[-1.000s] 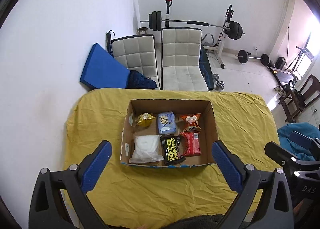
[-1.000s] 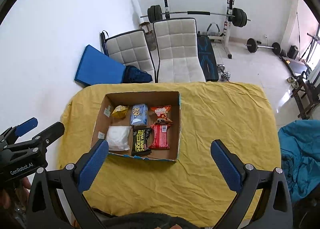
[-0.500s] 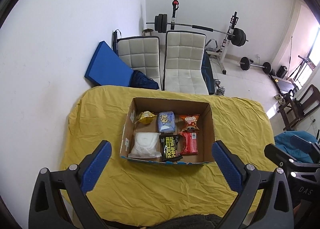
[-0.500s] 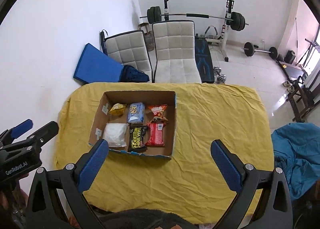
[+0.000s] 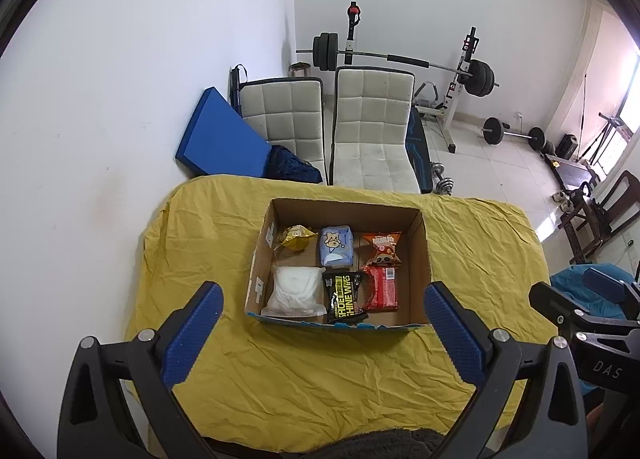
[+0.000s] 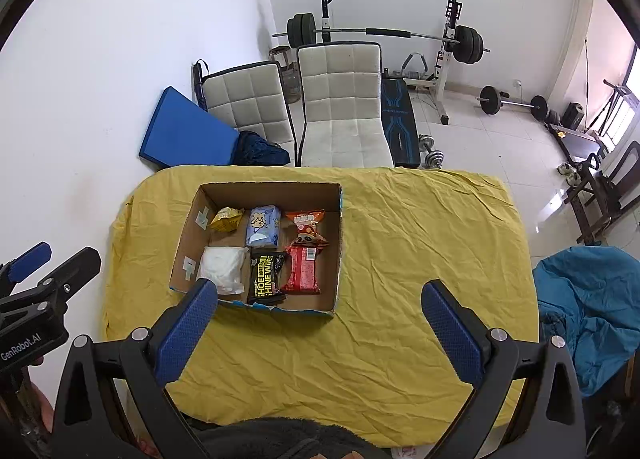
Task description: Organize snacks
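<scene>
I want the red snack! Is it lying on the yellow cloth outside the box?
No, the red snack lies inside the box, beside the black packet.

Corrugated cardboard box (image 5: 420,255), wrinkled matt yellow cloth (image 5: 320,375), glossy plastic snack packets (image 5: 382,287), quilted leather-look chairs (image 5: 372,131)

- Desk (image 5: 240,379) cover: mustard yellow, creased
- Cardboard box (image 5: 423,251): brown, blue print along the near rim
- Packets: gold (image 5: 296,237), pale blue (image 5: 336,251) with a cartoon figure, orange (image 5: 382,247), white (image 5: 296,291), black (image 5: 345,297) with yellow lettering, red (image 5: 382,289)
- Left gripper (image 5: 320,335) and right gripper (image 6: 320,333): black frames, blue textured fingers (image 5: 192,335)
- Two chairs (image 5: 372,131): cream, quilted squares
- Mat (image 5: 218,141): royal blue
</scene>
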A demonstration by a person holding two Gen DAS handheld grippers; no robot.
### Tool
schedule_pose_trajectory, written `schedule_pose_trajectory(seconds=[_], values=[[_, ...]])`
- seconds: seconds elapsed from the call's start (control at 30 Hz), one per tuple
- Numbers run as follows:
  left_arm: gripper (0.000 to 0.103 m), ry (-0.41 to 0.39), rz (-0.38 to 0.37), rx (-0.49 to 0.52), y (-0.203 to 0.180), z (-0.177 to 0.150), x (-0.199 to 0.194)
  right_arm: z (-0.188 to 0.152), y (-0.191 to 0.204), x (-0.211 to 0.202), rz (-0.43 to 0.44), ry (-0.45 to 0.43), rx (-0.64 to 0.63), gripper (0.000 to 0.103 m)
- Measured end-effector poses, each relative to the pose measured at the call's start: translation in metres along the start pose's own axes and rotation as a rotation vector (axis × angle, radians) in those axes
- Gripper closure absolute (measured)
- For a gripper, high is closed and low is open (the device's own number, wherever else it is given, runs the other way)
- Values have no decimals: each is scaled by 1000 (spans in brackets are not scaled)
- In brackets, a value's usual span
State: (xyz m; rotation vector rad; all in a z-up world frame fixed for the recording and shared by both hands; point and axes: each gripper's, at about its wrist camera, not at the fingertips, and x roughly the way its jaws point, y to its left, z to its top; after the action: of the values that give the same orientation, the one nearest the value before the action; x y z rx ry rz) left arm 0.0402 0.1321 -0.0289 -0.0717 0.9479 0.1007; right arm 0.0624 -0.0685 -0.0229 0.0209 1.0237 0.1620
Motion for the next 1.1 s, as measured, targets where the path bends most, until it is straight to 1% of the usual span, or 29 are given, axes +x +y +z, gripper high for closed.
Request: schedule_pose_trajectory(seconds=[0.5,1.1], values=[[0,5,15,5,-1,-3,-4,-2,-6,-4,-3,0,1,0],[0,8,15,4,-1,-5,-3,-2,-5,-4,-17,1,5,0]])
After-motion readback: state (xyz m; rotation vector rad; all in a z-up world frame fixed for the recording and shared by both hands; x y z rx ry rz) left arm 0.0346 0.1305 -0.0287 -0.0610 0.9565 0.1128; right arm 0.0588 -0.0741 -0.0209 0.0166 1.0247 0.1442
